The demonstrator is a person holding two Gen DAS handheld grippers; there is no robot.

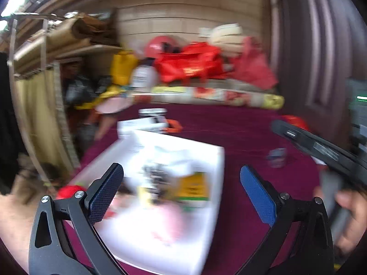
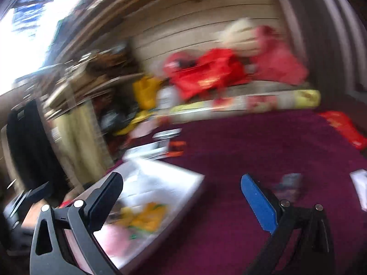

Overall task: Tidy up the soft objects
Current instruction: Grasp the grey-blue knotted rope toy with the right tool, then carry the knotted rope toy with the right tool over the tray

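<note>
A white tray (image 1: pixel 215 178) lies on the maroon cloth and holds blurred soft items: a pink one (image 1: pixel 169 220), a yellow-green one (image 1: pixel 195 186) and a white one (image 1: pixel 174 158). My left gripper (image 1: pixel 181 188) hangs open above the tray with nothing between its blue-padded fingers. In the right wrist view the same tray (image 2: pixel 183 183) sits at lower left with the yellow item (image 2: pixel 146 217) and the pink item (image 2: pixel 114 236). My right gripper (image 2: pixel 181 201) is open and empty over the tray's right edge. A small blue-grey object (image 2: pixel 290 183) lies on the cloth beyond its right finger. Both views are motion-blurred.
The other gripper's black body (image 1: pixel 321 149) and a hand (image 1: pixel 351 215) show at right. A jar (image 1: pixel 152 114) and an orange-black item (image 1: pixel 174 126) stand behind the tray. Red bags (image 1: pixel 190 64) and a yellow bag (image 1: pixel 121 66) pile at the back. A red packet (image 2: pixel 344 126) lies far right.
</note>
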